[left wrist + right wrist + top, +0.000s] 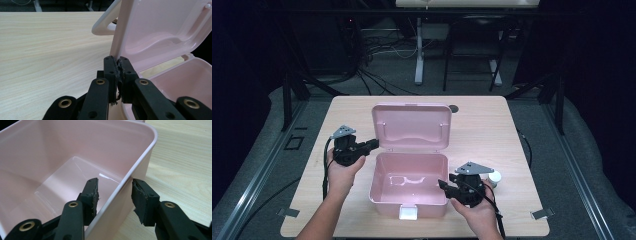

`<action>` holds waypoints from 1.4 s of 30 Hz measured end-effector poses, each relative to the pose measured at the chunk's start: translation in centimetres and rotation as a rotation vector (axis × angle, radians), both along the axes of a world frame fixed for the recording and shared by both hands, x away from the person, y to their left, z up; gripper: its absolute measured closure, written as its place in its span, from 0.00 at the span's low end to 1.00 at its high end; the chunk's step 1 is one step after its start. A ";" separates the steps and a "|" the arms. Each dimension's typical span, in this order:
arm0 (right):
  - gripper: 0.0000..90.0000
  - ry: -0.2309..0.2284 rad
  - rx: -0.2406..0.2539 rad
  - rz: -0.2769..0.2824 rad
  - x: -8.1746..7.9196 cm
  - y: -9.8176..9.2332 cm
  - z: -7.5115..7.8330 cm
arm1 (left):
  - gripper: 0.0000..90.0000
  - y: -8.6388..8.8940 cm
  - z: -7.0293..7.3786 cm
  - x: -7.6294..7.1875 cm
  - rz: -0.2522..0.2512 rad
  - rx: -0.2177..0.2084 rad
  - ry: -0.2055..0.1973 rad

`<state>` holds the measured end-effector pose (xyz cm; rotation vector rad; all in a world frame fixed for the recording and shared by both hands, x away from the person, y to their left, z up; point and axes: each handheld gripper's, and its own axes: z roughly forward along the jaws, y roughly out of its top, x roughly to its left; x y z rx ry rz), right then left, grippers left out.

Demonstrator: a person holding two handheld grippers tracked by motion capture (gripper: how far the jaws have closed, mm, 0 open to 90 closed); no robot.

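Note:
A pink plastic box (409, 202) sits open at the middle of the table, its lid (412, 125) standing upright behind it. My left gripper (374, 144) is shut on the lid's left edge; in the left gripper view the pads (111, 67) pinch the thin lid rim (117, 47) just above the box base (190, 72). My right gripper (443, 185) straddles the box's right wall. In the right gripper view one pad (92, 192) hangs inside the empty box and the other outside, with the wall (140, 152) between them and gaps on both sides. The right gripper (115, 185) is open.
A white latch (408, 213) sticks out of the box's front. A small white round object (494, 176) lies just right of my right hand. A dark round hole (454, 108) marks the table behind the lid. Bare wood table (492, 135) surrounds the box.

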<state>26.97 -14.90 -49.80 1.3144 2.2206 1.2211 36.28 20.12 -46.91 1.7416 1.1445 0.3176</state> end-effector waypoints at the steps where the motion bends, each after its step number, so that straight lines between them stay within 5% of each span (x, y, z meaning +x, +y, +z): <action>1: 0.63 0.000 0.000 0.000 0.0 0.0 0.0 | 0.96 0.0 0.0 0.0 0.001 -0.005 0.002; 42: 0.64 -0.005 0.012 -0.013 0.0 0.0 -0.1 | 0.96 0.2 -0.1 0.9 0.012 -0.056 0.064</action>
